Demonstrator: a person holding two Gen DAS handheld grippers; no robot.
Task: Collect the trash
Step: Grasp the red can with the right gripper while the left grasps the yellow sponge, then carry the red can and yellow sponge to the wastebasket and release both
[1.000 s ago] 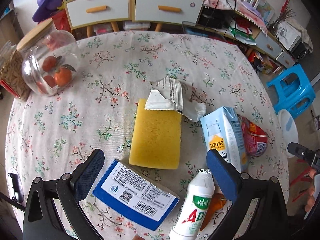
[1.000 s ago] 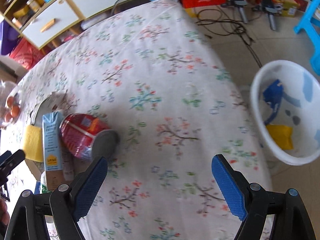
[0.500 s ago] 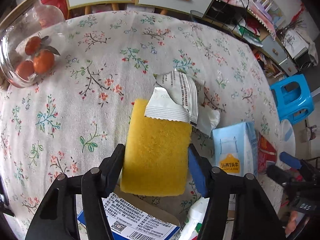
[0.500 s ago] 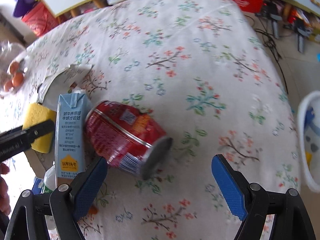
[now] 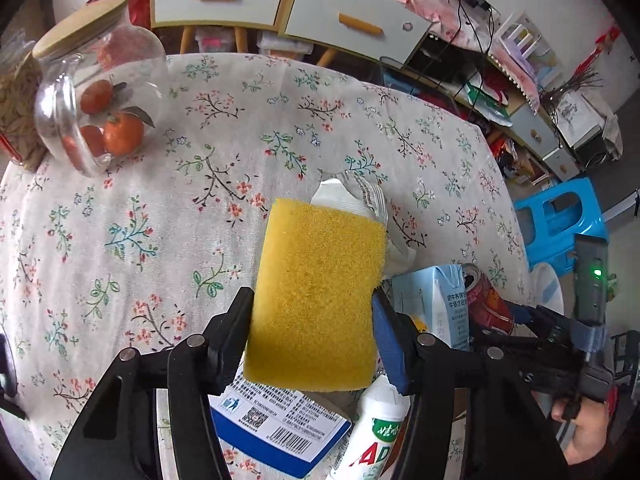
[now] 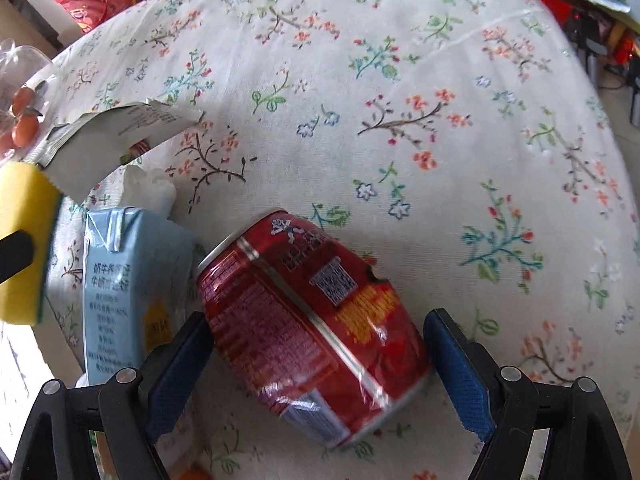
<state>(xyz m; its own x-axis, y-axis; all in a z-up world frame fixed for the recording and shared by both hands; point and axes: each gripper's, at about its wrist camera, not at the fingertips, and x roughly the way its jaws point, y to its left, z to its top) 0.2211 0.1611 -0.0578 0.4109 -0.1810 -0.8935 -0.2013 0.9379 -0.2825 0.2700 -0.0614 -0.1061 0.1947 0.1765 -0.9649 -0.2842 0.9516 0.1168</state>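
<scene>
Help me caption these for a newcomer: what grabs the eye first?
The yellow sponge, clamped in the left gripper above the floral tablecloth. Next, the red can lying on its side between the open right gripper pads, beside a blue milk carton.

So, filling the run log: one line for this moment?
left tongs: gripping yellow rectangular sponge | right tongs: open astride red metal can

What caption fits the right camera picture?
Open right gripper straddles the red can lying beside a blue carton.
</scene>
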